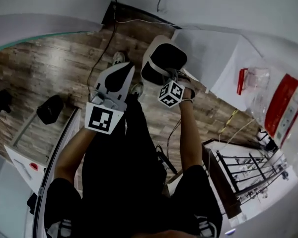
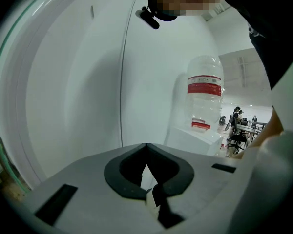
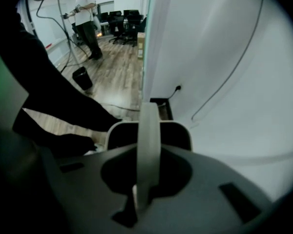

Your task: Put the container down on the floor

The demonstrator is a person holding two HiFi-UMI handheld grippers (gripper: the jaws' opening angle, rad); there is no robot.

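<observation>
The container (image 1: 164,58) is a small white bin with a dark inside, hanging above the wood floor (image 1: 49,58) in front of the person's shoes. My right gripper (image 1: 168,78) points steeply down and is shut on its white strap handle (image 3: 149,140), which runs up between the jaws. The bin's rim (image 3: 181,129) shows just beyond them. My left gripper (image 1: 125,71) is to the left of the bin, apart from it. Its jaws (image 2: 147,172) are shut with nothing in them and face a white wall.
A white stand to the right bears a big clear water bottle (image 1: 268,95) (image 2: 204,94). A black waste bin (image 1: 49,109) (image 3: 82,77) stands on the floor at left. A cable (image 1: 102,48) runs to a wall socket. Dark chairs (image 1: 248,172) are at lower right.
</observation>
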